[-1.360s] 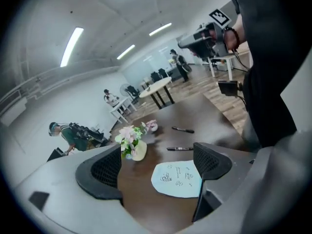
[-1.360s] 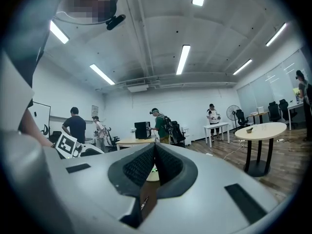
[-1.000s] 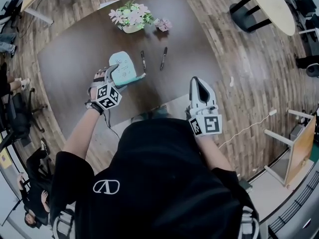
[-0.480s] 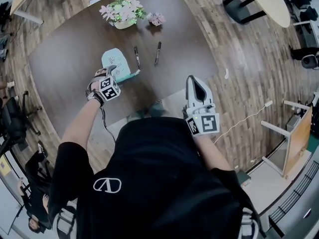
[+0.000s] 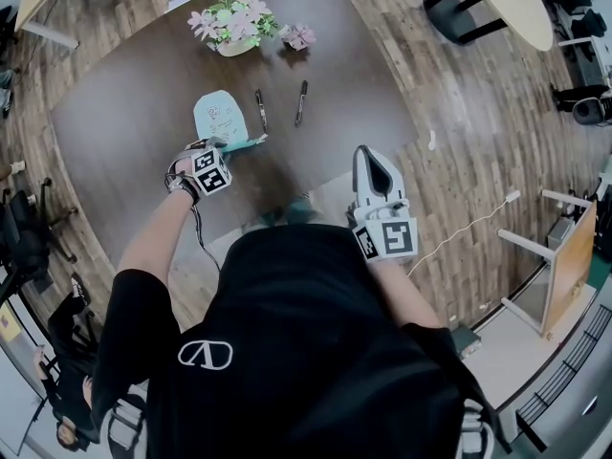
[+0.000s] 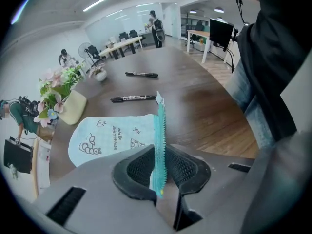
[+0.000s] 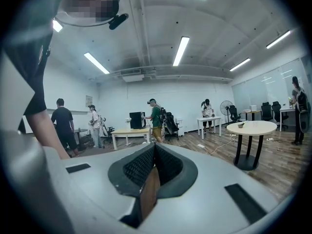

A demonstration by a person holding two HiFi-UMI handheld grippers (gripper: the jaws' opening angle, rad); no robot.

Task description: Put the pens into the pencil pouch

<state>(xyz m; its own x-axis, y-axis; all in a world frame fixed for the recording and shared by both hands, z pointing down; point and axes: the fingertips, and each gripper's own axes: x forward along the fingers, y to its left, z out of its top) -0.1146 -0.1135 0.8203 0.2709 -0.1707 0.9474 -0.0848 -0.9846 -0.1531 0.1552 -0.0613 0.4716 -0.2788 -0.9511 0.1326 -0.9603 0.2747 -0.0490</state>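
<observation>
Left gripper (image 6: pixel 158 172) has just been closing, and now pinches the zip edge of the pouch (image 6: pixel 112 135). In the head view, pens (image 5: pixel 260 110) lie at three o'clock from it. Right gripper (image 7: pixel 153 167) is closed and empty.

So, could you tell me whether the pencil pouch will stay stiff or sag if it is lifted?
Probably sags: the pencil pouch lies flat and thin, while only its zipper edge stands up. Likely light, apparently empty.

Black short-sleeved shirt (image 5: pixel 316 352) with white logo (image 5: pixel 205 355); grey left gripper (image 6: pixel 158 167), right gripper (image 7: pixel 153 152)
</observation>
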